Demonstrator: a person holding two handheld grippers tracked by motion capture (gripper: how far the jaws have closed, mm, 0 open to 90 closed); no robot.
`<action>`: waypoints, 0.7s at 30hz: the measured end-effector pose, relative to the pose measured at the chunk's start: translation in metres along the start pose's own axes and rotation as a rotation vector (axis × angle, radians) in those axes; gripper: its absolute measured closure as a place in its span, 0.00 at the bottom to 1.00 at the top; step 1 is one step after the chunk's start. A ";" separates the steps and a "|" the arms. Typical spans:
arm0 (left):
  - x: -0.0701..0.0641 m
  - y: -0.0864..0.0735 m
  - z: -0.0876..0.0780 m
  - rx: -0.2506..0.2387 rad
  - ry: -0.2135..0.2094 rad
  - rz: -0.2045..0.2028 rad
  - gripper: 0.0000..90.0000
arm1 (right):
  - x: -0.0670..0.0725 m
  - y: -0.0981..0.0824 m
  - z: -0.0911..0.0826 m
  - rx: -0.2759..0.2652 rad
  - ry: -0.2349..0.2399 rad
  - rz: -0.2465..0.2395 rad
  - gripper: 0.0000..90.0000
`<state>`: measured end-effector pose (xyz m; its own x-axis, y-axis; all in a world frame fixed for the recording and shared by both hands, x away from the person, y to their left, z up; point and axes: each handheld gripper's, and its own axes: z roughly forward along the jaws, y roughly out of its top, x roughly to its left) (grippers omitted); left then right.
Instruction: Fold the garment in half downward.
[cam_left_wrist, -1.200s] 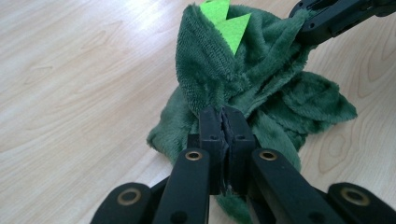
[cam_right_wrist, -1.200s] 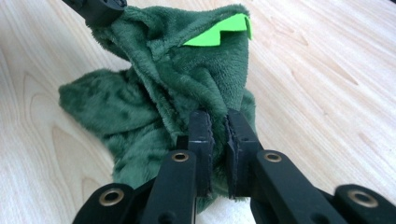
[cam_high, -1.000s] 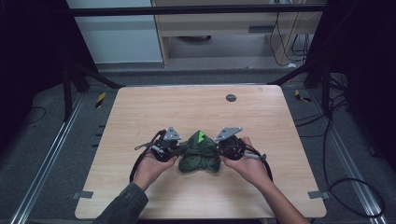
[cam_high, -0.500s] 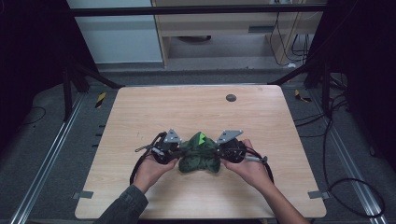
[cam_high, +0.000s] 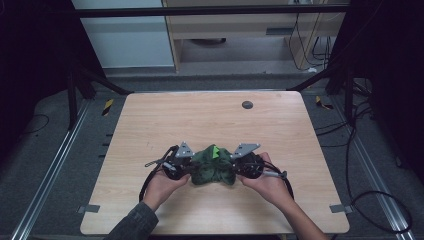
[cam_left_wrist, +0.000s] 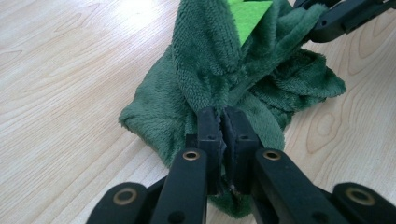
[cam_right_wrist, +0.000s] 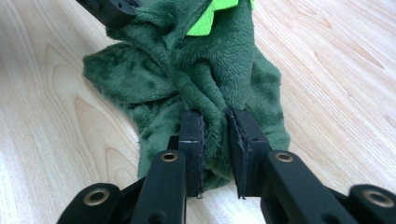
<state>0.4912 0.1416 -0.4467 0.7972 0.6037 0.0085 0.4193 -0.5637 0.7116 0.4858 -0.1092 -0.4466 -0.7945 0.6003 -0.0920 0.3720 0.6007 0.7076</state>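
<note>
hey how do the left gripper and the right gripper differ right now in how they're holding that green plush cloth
The left gripper has its jaws nearly together, pinching a thin fold of the green plush cloth; the right gripper has its jaws wider apart, with a thicker bunch of cloth between them. The right gripper's jaws have just been opening; the left gripper's stayed almost closed. Both meet the cloth at table level from opposite sides.

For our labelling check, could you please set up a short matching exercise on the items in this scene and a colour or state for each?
Column one:
1. plush garment
2. felt triangle
3. left gripper
4. table

Column two:
A. bright green
B. light wood
C. dark green
D. pinched shut on a fold

Pairs: 1-C, 2-A, 3-D, 4-B
</note>
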 end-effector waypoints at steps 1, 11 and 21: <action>0.000 -0.001 0.000 0.000 0.000 0.001 0.95 | 0.001 0.000 0.000 0.000 0.002 -0.005 0.83; -0.003 -0.006 0.001 -0.015 0.008 -0.006 0.92 | 0.006 -0.002 0.000 0.000 0.005 -0.014 0.80; -0.006 -0.014 0.000 -0.025 0.014 -0.017 0.91 | 0.011 -0.007 -0.002 0.003 0.008 -0.021 0.78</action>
<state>0.4806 0.1453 -0.4569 0.7839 0.6209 0.0058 0.4215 -0.5390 0.7292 0.4733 -0.1079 -0.4510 -0.8062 0.5829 -0.1012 0.3561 0.6147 0.7038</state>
